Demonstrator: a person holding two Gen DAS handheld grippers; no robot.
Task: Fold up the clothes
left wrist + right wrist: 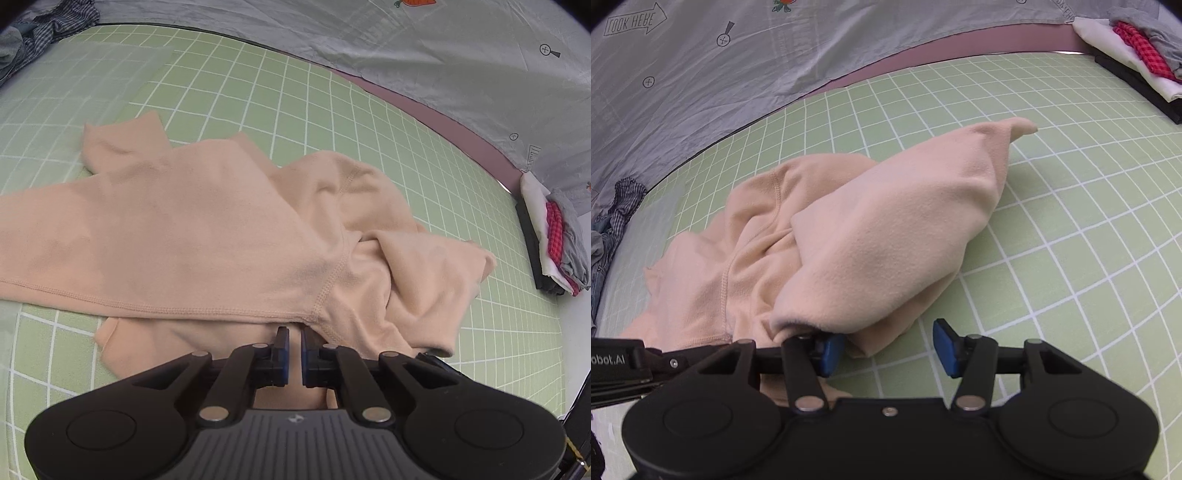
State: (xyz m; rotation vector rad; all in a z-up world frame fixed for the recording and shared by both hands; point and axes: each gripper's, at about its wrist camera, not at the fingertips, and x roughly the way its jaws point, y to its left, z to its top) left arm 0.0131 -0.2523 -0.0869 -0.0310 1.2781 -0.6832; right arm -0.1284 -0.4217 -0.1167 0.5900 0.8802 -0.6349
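Peach garment [207,236] still rumpled, barely folded; left gripper [294,349] nearly closed at its hem, grasp unclear; right gripper [888,347] spread wide; folded stack [554,243] done

Both cameras sit low over the mat [332,110], just behind their fingers, looking forward and down. The left view meets the garment [184,236] close at 12 o'clock; the right view has it at 11. Both share the garment, sheet [738,55] and stack [554,240].
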